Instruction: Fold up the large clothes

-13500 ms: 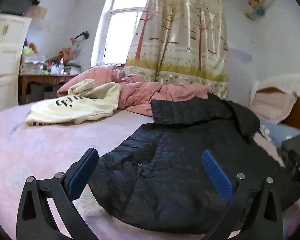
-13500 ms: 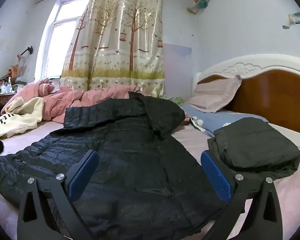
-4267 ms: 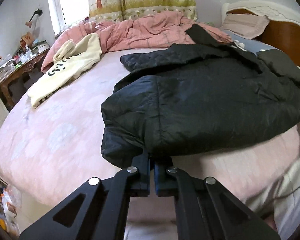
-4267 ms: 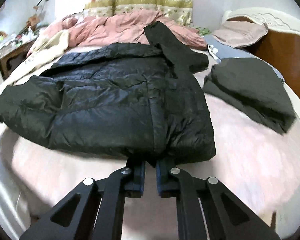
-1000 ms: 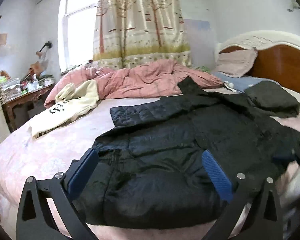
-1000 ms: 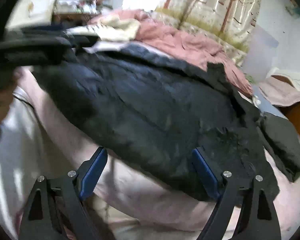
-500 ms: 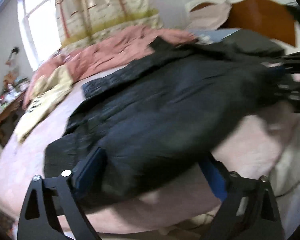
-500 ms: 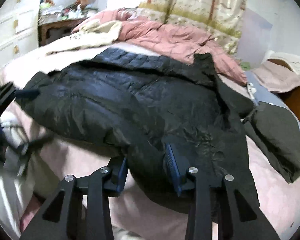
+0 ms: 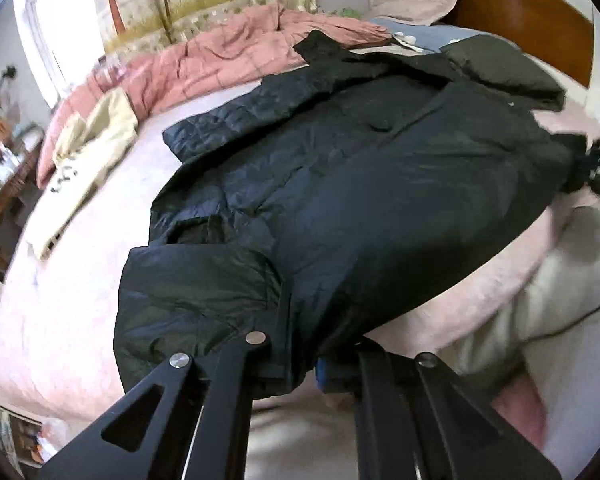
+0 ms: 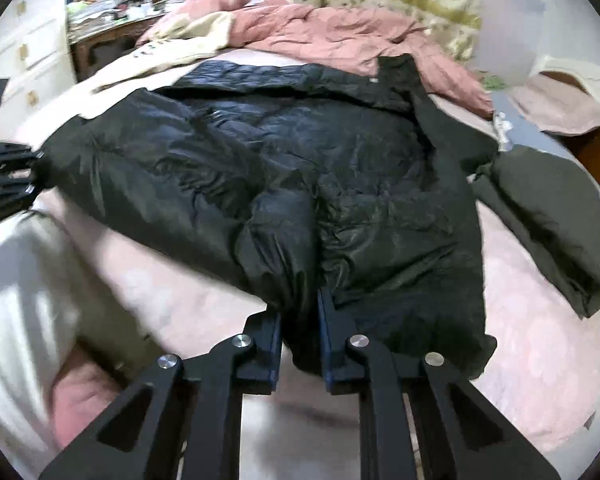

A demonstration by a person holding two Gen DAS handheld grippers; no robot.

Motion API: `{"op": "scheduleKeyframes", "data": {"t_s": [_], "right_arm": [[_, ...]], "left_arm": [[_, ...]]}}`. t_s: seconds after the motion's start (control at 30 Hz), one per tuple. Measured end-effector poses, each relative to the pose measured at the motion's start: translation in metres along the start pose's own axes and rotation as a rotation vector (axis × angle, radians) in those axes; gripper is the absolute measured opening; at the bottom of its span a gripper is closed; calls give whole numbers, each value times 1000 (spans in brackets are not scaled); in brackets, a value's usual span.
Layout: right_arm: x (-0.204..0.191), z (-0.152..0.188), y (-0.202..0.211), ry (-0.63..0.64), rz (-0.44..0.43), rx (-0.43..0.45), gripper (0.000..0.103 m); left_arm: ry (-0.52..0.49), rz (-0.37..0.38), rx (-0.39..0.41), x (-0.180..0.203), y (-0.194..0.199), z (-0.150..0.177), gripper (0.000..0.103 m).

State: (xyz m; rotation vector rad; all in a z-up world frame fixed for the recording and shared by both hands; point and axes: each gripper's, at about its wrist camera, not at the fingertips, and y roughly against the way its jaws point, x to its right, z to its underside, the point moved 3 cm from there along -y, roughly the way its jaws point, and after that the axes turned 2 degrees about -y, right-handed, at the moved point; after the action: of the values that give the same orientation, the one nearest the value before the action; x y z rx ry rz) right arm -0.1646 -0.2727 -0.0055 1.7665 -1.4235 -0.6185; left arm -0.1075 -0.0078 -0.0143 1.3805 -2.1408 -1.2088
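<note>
Left wrist view shows the left gripper (image 9: pixel 300 360) clenched on the near hem of the black padded jacket (image 9: pixel 360 168); the cloth bunches over its jaws at the edge of the bed (image 9: pixel 60 320). Right wrist view shows the right gripper (image 10: pixel 300 340) with its jaws closing on a thick fold of the same hem, the fabric pinched between the pads.

Beyond both grippers the jacket lies spread across the bed, one sleeve turned in over the body on the left gripper's side. By my judgement the fold is only begun: both lower corners are gripped, but the hem has not yet been carried up toward the collar, and the final halving is left.

Further off, to the right gripper's right, a dark folded garment (image 10: pixel 548 216) lies done. Farthest away sit a cream sweatshirt (image 9: pixel 96 148), apparently unfolded, and a pink quilt (image 10: pixel 332 36). No basket or other container is in view.
</note>
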Motion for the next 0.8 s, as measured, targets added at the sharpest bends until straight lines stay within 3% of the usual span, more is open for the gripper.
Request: {"op": "scheduleKeyframes", "data": {"t_s": [0.03, 0.13, 0.23, 0.27, 0.33, 0.4, 0.47, 0.67, 0.8], "right_arm": [[-3, 1, 5, 14, -4, -7, 17], [-6, 5, 9, 24, -22, -59, 19], [11, -5, -3, -48, -32, -98, 30], [18, -10, -6, -88, -46, -104, 31], [34, -25, -7, -176, -78, -92, 34], [49, -43, 2, -224, -49, -38, 55], [60, -58, 12, -212, 19, 21, 66], [95, -109, -14, -247, 41, 40, 66], [106, -132, -52, -231, 168, 12, 66]], "left_arm": [[0, 27, -18, -3, 7, 0, 8], [54, 103, -99, -12, 6, 0, 24], [99, 128, -129, -25, -6, -10, 41], [122, 128, -120, -32, -6, -16, 48], [165, 130, -80, -40, -2, -32, 53], [187, 108, -23, -49, 4, -50, 62], [199, 80, 19, -59, 3, -69, 66], [214, 42, 14, -87, -48, -111, 68], [283, 48, -17, -101, -98, -120, 68]]}}
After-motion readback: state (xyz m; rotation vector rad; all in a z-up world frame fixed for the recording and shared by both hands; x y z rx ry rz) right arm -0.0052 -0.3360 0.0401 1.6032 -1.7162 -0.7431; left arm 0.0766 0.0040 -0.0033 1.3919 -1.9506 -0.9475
